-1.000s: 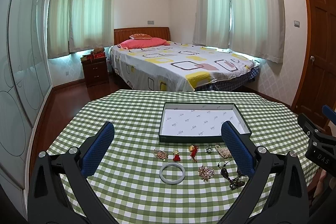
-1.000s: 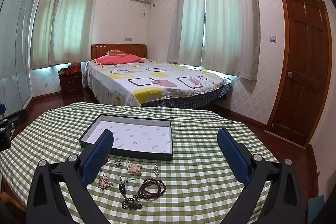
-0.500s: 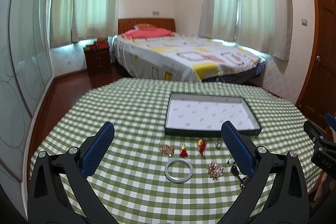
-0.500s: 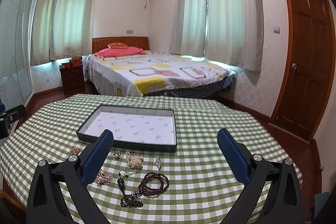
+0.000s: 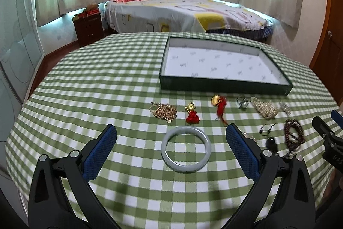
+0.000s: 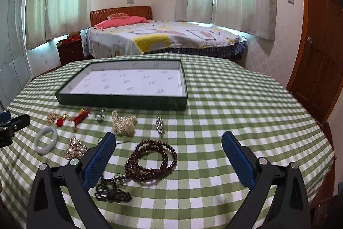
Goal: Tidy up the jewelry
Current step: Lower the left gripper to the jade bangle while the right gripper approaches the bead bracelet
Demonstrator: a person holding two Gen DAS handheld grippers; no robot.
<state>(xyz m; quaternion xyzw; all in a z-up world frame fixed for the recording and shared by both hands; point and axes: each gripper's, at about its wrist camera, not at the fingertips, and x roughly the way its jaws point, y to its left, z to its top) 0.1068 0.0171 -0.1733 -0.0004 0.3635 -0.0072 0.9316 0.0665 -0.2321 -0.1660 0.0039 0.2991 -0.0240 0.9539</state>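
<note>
Left gripper [image 5: 171,144]: jaws spread wide, nothing between the blue pads; hovers above the table with the pale jade bangle [image 5: 186,148] framed between the fingers, no contact
Right gripper [image 6: 169,146]: jaws parted wide, empty; dark red bead string [image 6: 151,159] lies on the cloth between the fingers, untouched
Tray [image 6: 120,99]: dark green rim, white printed lining, holds nothing; sits at the far side of the jewelry
Row just in front of tray: gold chain cluster [image 5: 164,112]; gold-and-red charm [image 5: 191,114]; gold bell on red cord [image 5: 219,105]; ring [image 5: 242,102]; pearl piece [image 6: 124,122]; small crystal brooch [image 6: 159,124]
Nearer row: bangle; rhinestone cluster [image 6: 75,147]; dark knotted cord [image 6: 112,189] beside the bead string
Surface: green checked tablecloth [image 5: 107,87]; all pieces lie outside the tray
</note>
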